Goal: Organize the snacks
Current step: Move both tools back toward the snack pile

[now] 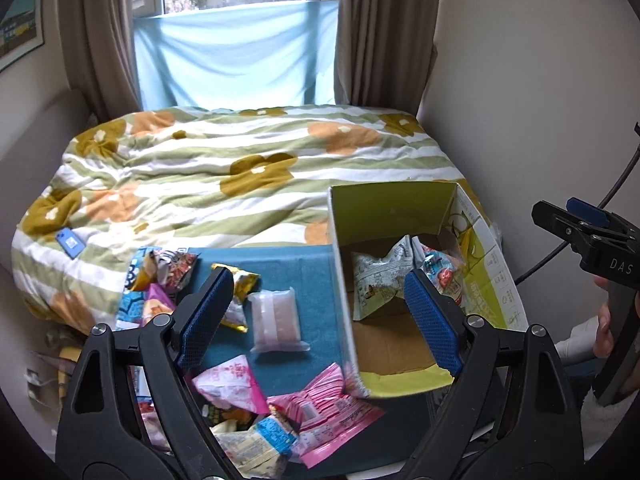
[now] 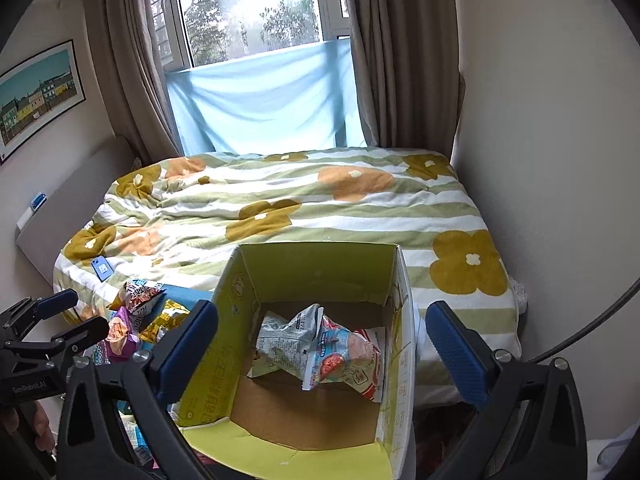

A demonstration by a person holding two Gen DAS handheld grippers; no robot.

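A yellow-green cardboard box (image 1: 394, 206) (image 2: 320, 266) stands open on a teal cloth (image 1: 312, 280) at the foot of the bed. Inside lie a grey-white snack bag (image 1: 378, 276) (image 2: 280, 340) and a blue-and-red one (image 1: 446, 280) (image 2: 340, 358). Left of the box, loose packets are spread: a clear pouch (image 1: 276, 320), pink packets (image 1: 324, 412), a yellow one (image 1: 244, 284). My left gripper (image 1: 320, 312) hangs open above the cloth and the box's left wall, holding nothing. My right gripper (image 2: 324, 340) hovers open over the box, empty.
A flowered duvet (image 1: 240, 160) (image 2: 300, 208) covers the bed behind the box. A small blue device (image 1: 69, 243) (image 2: 100, 269) lies on it at the left. A wall (image 1: 540, 100) runs close along the right. The right gripper's body (image 1: 592, 240) and a hand (image 1: 604, 324) show at the right edge.
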